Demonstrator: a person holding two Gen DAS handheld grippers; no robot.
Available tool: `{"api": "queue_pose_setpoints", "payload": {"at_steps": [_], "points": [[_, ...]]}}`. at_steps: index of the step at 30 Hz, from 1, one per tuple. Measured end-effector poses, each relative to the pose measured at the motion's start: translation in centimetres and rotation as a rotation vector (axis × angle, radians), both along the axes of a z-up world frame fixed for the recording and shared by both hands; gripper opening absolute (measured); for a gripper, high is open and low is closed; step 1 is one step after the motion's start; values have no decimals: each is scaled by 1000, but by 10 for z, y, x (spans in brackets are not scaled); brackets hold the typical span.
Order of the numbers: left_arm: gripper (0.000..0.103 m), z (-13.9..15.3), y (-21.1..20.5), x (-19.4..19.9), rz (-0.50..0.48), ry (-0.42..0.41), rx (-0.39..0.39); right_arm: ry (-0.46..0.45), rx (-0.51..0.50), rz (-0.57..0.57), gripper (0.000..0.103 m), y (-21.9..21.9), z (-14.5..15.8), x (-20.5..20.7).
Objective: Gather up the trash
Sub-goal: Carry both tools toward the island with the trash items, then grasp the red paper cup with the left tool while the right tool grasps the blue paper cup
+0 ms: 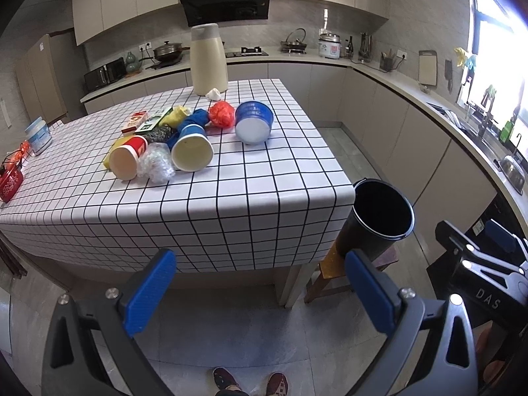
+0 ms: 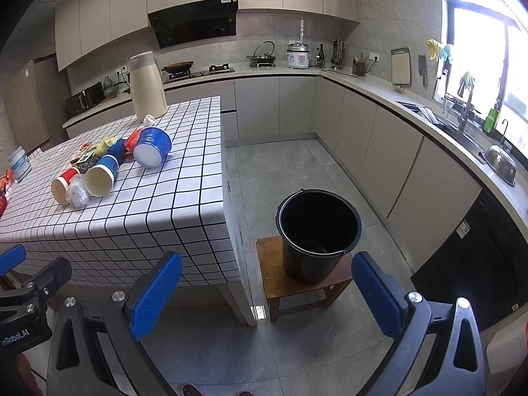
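Both tongs spread wide, empty: left gripper (image 1: 260, 290), right gripper (image 2: 267, 292). Trash pile sits on the table (image 1: 264, 171) ahead and above the left tongs. Blue cup (image 1: 191, 148), red cup (image 1: 127, 160), tub (image 1: 253, 122): light, thin-walled, crushable; pinch at the rim. Clear wrap (image 1: 155, 163) and orange bag (image 1: 221, 114) soft, probably slippery. Bucket (image 2: 318, 234) just ahead of right tongs, on stool (image 2: 274, 277).

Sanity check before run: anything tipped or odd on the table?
Yes: red paper cup, blue paper cup and blue paper bowl lie tipped on the checked tablecloth among crumpled wrappers. No spill visible.
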State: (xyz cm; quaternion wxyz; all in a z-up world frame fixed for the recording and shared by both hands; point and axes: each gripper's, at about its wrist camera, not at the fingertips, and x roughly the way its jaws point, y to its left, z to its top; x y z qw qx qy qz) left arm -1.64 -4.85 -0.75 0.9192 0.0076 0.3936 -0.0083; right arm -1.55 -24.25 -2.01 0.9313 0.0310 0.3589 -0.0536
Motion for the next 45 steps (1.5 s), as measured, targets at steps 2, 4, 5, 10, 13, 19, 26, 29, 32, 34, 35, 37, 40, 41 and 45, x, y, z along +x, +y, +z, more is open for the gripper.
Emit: {"api": "queue_pose_setpoints", "payload": {"at_steps": [2, 4, 5, 10, 13, 19, 26, 29, 32, 34, 35, 37, 40, 41, 45], "points": [[103, 0, 2, 1, 6, -2, 1, -3, 1, 5, 103, 1, 0, 1], [103, 0, 4, 2, 11, -2, 3, -7, 1, 10, 103, 3, 1, 3], [103, 0, 5, 3, 14, -3, 2, -8, 3, 15, 103, 3, 1, 4], [103, 1, 9, 6, 29, -10, 3, -16, 8, 33, 103, 7, 2, 11], [103, 2, 13, 9, 37, -13, 6, -24, 6, 43, 103, 10, 2, 15], [103, 0, 32, 17, 89, -18, 20, -52, 27, 88, 103, 22, 4, 32], [103, -4, 80, 39, 183, -13, 9, -54, 57, 167, 103, 51, 1, 61], [103, -7, 104, 54, 214, -16, 11, -62, 73, 199, 103, 70, -1, 80], [103, -10, 124, 73, 228, -13, 11, -55, 84, 227, 102, 93, -3, 103], [101, -13, 143, 90, 239, -6, 11, -49, 91, 242, 97, 106, -4, 117], [101, -14, 151, 97, 245, -6, 10, -45, 99, 256, 94, 115, -5, 125], [100, -16, 167, 113, 258, -1, 8, -32, 98, 284, 93, 136, -6, 146], [99, -19, 191, 135, 267, 13, 5, -16, 107, 313, 92, 165, -9, 174], [98, -21, 198, 143, 267, 20, 2, -12, 108, 320, 91, 173, -10, 181], [96, -24, 221, 168, 257, 37, -14, 19, 116, 352, 87, 211, -15, 215]]}}
